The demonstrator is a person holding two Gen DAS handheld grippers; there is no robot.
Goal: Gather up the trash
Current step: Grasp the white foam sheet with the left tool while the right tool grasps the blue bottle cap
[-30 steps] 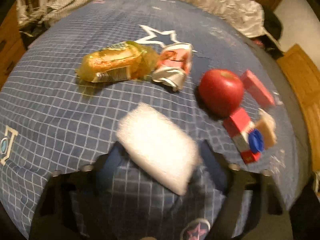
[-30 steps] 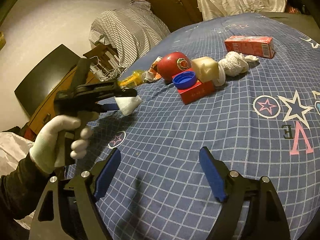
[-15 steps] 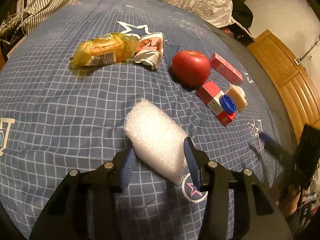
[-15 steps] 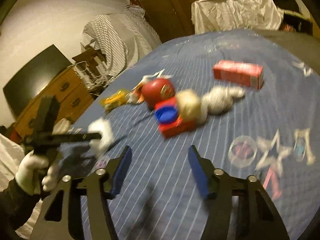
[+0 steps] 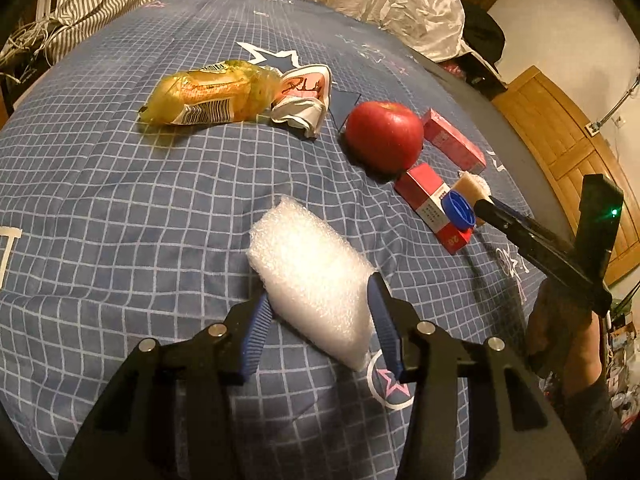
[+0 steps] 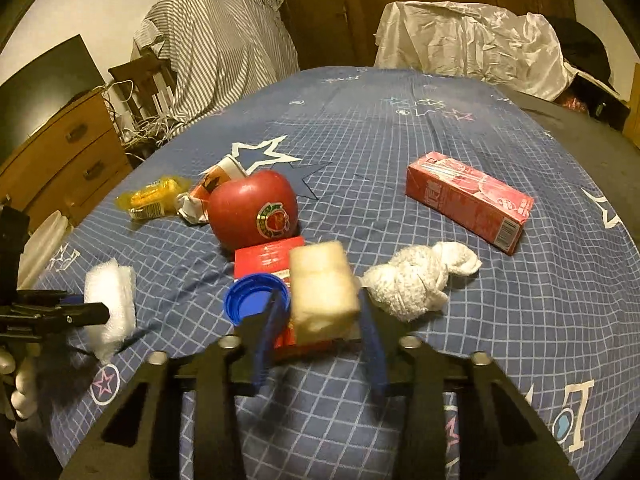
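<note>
collection under way: one piece gripped, a second between closing jaws

left gripper (image 5: 320, 320): jaws drawn in, both pads pressing the flanks of a white foam wrap piece (image 5: 312, 280), which is held clear of the blue checked bedspread (image 5: 100, 220).

right gripper (image 6: 320, 344): jaws have just been closing, now narrow. a cream foam block (image 6: 322, 292) stands between them, its sides at or against the pads; a firm grip cannot be confirmed.

progress, as judged: early. no bin or bag is in view, and nothing shows as deposited. most items remain on the spread.

count, placed from the right jaws:
- one blue bottle cap (image 6: 256, 298), just left of the left pad, resting on a small red box (image 6: 266, 258).
- one red apple (image 6: 252, 210), ahead, touching that box; likely not trash.
- one crumpled white tissue (image 6: 416, 280), just right of the right pad.
- one long red carton (image 6: 468, 202), ahead and well right.
- one yellow wrapper (image 6: 154, 198) and one crushed paper cup (image 6: 208, 196), ahead and left, touching each other.

two red boxes in all; one of each remaining item.
</note>
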